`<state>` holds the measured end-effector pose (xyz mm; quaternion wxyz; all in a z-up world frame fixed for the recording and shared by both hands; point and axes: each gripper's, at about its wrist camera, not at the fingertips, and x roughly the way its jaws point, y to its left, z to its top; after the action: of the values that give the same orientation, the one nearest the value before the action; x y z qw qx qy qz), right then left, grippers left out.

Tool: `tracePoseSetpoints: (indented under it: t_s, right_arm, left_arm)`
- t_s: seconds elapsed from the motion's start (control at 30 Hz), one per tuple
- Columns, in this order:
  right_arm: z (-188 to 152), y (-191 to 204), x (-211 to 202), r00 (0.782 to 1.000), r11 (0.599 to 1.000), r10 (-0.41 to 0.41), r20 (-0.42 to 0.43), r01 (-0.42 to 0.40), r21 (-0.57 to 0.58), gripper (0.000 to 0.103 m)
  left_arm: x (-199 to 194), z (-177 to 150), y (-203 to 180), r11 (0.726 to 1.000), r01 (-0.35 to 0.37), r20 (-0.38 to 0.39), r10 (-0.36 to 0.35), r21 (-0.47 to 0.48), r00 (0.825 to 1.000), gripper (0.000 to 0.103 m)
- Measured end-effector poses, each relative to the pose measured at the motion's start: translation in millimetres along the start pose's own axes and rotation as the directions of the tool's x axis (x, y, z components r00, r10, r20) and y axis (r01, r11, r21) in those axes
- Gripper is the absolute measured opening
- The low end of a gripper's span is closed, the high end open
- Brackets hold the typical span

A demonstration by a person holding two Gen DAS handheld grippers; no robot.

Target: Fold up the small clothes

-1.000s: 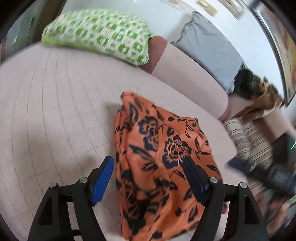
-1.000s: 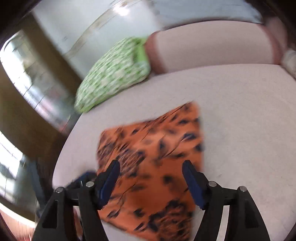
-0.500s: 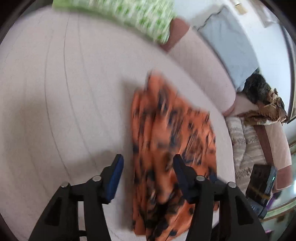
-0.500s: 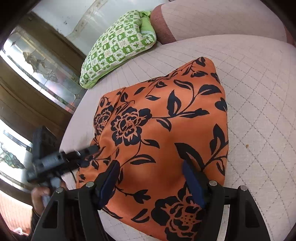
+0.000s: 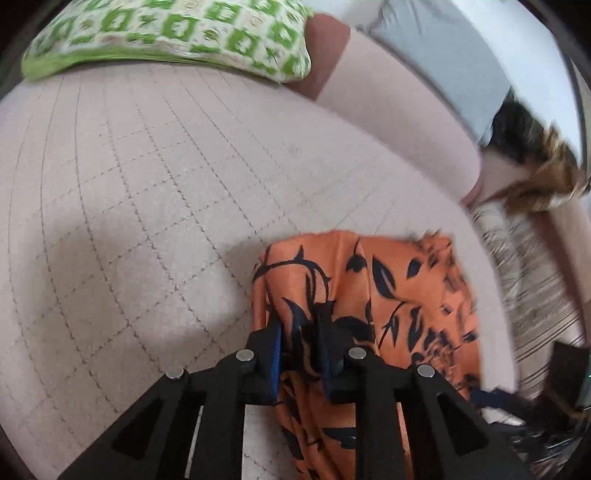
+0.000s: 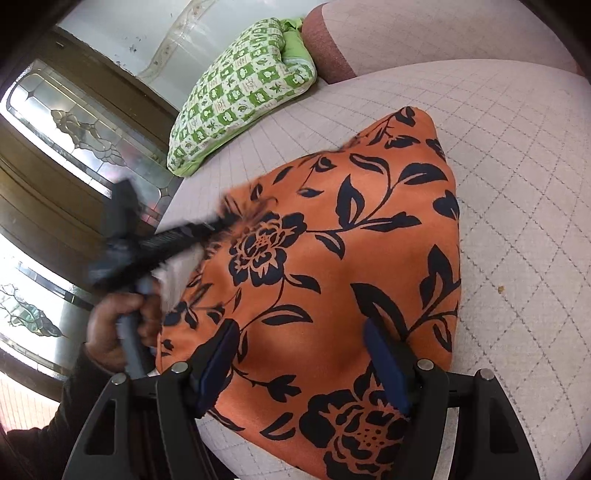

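Note:
An orange garment with dark blue flowers lies on the pale quilted sofa seat. My left gripper is at the garment's left edge, its jaws closing with a bunched fold of the fabric pinched between the blue pads. In the right wrist view this left gripper is blurred and has the cloth's left edge raised. A person's hand holds its handle. My right gripper hovers open over the near part of the garment, with cloth below its fingers and nothing gripped.
A green checked pillow lies at the far end of the seat by the pink backrest. To the right are a grey cushion, dark and brown clothes and a striped cloth. A glazed wooden door stands left of the sofa.
My left gripper has moved onto the garment's left edge and narrowed from wide open to nearly shut around the fabric. The right gripper sank a little over the cloth and stayed open.

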<state>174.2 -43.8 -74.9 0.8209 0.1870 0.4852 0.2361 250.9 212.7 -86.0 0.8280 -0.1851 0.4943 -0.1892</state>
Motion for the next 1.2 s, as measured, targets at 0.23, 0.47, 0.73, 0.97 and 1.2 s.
tracePoseSetpoints:
  t_s: [0.23, 0.47, 0.73, 0.97, 1.2]
  right_arm:
    - [-2, -1, -3, 1.000, 1.000, 0.011, 0.010, -0.011, 0.011, 0.076]
    - [-2, -3, -4, 1.000, 0.999, 0.021, 0.014, -0.021, 0.026, 0.077]
    - [2, -6, -3, 1.000, 0.999, 0.026, -0.004, -0.025, 0.045, 0.078]
    - [2, -7, -4, 0.999, 0.998, 0.037, -0.007, -0.037, 0.041, 0.079]
    - [2, -11, -5, 0.996, 0.995, 0.084, -0.014, -0.083, 0.055, 0.081]
  left_arm:
    - [-54, -12, -35, 0.995, -0.051, 0.111, 0.042, 0.084, 0.993, 0.048]
    - [-76, -87, -45, 0.999, 0.036, 0.025, -0.037, 0.018, 0.999, 0.048]
    - [-67, -102, -29, 0.999, -0.021, 0.000, 0.021, -0.028, 1.000, 0.032]
    - [-95, -80, -75, 0.995, -0.015, 0.116, 0.003, 0.102, 0.993, 0.043]
    - [-30, -69, -48, 0.982, -0.157, 0.033, 0.154, 0.106, 0.988, 0.037]
